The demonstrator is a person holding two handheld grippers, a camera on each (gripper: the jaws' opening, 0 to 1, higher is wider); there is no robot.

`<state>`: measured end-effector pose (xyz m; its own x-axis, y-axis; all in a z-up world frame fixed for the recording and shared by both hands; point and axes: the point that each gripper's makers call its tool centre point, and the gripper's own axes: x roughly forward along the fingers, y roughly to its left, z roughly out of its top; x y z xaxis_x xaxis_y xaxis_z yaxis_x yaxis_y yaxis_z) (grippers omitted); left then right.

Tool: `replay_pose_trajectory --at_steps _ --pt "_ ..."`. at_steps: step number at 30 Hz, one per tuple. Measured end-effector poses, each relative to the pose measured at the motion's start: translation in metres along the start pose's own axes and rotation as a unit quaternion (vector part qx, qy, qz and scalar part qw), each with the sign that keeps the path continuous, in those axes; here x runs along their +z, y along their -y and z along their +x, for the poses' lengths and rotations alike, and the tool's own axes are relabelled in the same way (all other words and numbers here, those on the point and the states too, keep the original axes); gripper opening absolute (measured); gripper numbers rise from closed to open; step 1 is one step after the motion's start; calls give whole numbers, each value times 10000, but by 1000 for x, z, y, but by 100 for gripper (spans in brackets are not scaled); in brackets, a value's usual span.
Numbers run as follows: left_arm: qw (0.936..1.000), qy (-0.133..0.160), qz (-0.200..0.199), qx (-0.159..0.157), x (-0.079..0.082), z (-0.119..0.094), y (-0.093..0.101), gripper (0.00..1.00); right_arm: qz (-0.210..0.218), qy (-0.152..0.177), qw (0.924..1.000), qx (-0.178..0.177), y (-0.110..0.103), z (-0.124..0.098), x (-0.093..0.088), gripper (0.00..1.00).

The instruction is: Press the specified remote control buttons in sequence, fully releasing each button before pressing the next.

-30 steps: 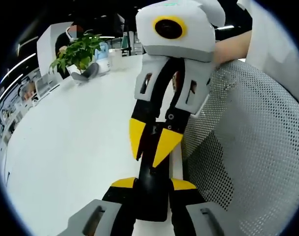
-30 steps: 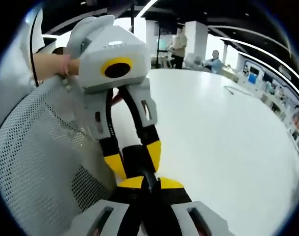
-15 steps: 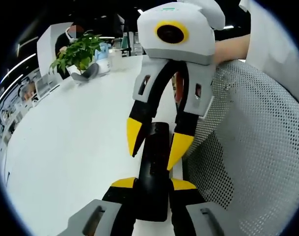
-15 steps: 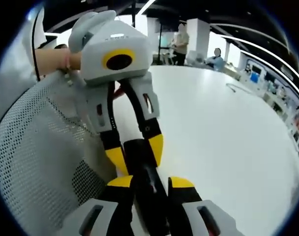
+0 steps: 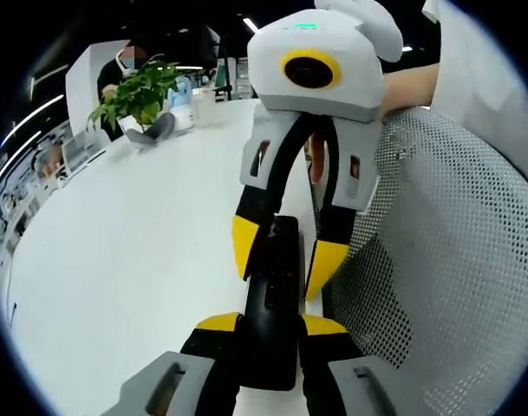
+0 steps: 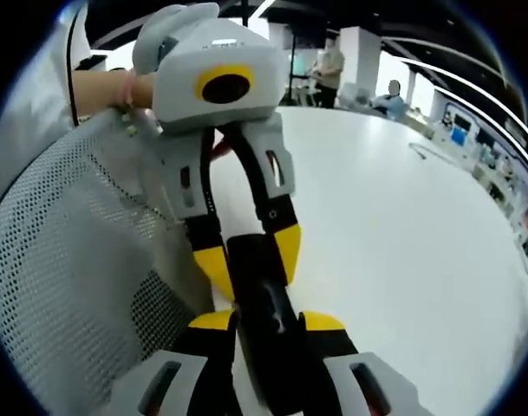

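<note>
Here: black remote control, held at both ends above a white table.
Left gripper pinches one end; right gripper jaws spread astride the other.

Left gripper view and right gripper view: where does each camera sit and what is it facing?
Left gripper view: rides on the left gripper, faces along the black remote toward the right gripper, potted plant beyond; a forearm shows.
Right gripper view: rides on the right gripper, faces the left gripper; a hand shows.
Shared: remote, white table, mesh chair back.
</note>
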<state>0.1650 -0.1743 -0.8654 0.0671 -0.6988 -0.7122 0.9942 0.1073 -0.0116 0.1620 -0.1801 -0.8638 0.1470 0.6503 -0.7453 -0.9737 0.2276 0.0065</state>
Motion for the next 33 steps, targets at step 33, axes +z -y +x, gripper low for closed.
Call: replay_pose_trajectory --at_steps 33 --pt "9871 578 -1110 999 16 -67 -26 42 -220 -282 9993 -66 -1 5 -4 22"
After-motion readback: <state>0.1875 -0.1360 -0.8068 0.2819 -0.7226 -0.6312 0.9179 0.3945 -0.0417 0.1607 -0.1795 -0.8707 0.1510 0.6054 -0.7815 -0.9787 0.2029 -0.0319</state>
